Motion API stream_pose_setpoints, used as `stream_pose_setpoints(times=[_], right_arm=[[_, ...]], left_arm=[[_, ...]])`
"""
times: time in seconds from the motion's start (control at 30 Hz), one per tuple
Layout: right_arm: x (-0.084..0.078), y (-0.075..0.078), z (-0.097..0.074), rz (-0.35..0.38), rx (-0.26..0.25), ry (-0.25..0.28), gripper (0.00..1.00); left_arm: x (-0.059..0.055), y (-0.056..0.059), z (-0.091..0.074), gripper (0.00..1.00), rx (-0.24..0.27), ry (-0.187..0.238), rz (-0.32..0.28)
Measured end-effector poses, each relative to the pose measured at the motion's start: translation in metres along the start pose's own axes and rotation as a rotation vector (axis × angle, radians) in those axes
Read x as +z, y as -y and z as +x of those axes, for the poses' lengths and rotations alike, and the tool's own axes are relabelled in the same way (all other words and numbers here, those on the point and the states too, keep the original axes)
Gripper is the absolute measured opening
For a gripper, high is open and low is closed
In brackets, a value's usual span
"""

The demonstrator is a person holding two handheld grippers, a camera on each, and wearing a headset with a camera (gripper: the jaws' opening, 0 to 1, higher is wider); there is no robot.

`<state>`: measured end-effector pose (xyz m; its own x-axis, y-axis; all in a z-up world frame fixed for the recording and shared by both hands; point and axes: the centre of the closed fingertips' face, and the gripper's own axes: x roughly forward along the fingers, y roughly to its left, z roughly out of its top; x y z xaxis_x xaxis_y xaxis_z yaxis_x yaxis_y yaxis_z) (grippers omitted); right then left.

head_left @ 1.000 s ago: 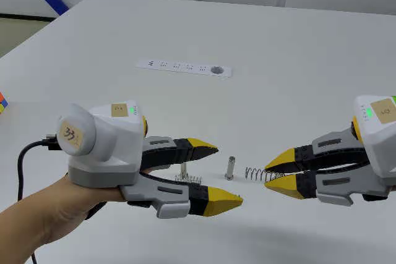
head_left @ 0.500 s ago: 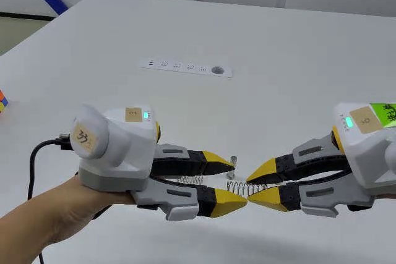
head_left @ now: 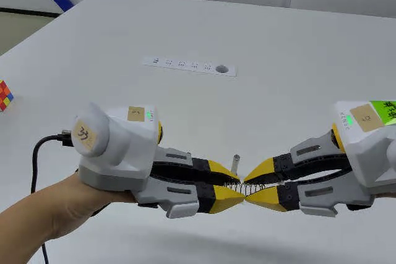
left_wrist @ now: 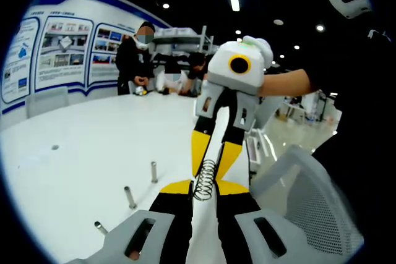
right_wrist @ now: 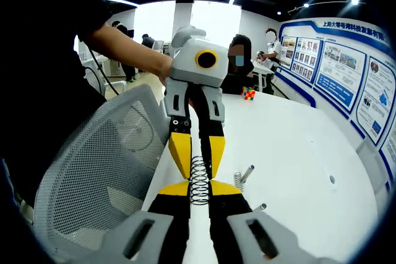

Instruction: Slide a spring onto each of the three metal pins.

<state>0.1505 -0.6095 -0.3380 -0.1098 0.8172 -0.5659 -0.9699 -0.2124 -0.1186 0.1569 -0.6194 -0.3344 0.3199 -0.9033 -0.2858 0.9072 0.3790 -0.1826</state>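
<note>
Currently spring (head_left: 242,184) is bridged tip-to-tip, one end pinched in each nearly closed gripper, left gripper (left_wrist: 204,188) and right gripper (right_wrist: 198,188), pins (left_wrist: 129,197) well apart beside left jaws; risk: uneven squeeze buckles coil, which pops free.

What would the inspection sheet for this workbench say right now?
Surface: white table, clean.
Job's things: spring held between the two grippers' tips; three pins standing upright on the table.
Clutter: power strip; coloured cube at the table's edge.
Grippers: left gripper and right gripper meet tip to tip, each shut on the spring.
Cables: black cable hanging from the back of the left gripper.
Surroundings: mesh chair by the table; people at a far table; wall posters.
</note>
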Motion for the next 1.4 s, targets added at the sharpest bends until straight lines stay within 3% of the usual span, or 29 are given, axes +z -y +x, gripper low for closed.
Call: stream_pose_setpoints(times=[0.17,0.5,0.8,0.93,1.13,1.23,1.4], right_arm=[[-0.001,-0.001,-0.001,0.001,0.007,0.000,0.11],[0.004,0.006,-0.007,-0.015,-0.022,0.025,0.13],[-0.005,0.007,-0.011,0.020,-0.029,0.024,0.14],[-0.003,0.003,-0.010,0.057,-0.003,0.043,0.12],[0.000,0.001,-0.012,0.069,0.008,0.071,0.11],[0.009,0.001,-0.016,0.087,0.020,0.116,0.11],[0.010,0.003,-0.018,0.084,0.016,0.126,0.11]], left_arm=[[-0.001,0.001,0.001,0.13,-0.003,-0.009,0.015],[0.008,0.002,0.001,0.10,-0.002,-0.014,0.119],[0.011,0.005,0.000,0.10,-0.024,-0.019,0.137],[0.012,0.006,0.000,0.10,-0.030,-0.019,0.144],[0.011,0.007,0.000,0.10,-0.028,-0.034,0.169],[0.008,0.007,0.001,0.10,-0.027,-0.071,0.193],[0.010,0.005,0.003,0.10,-0.020,-0.092,0.223]])
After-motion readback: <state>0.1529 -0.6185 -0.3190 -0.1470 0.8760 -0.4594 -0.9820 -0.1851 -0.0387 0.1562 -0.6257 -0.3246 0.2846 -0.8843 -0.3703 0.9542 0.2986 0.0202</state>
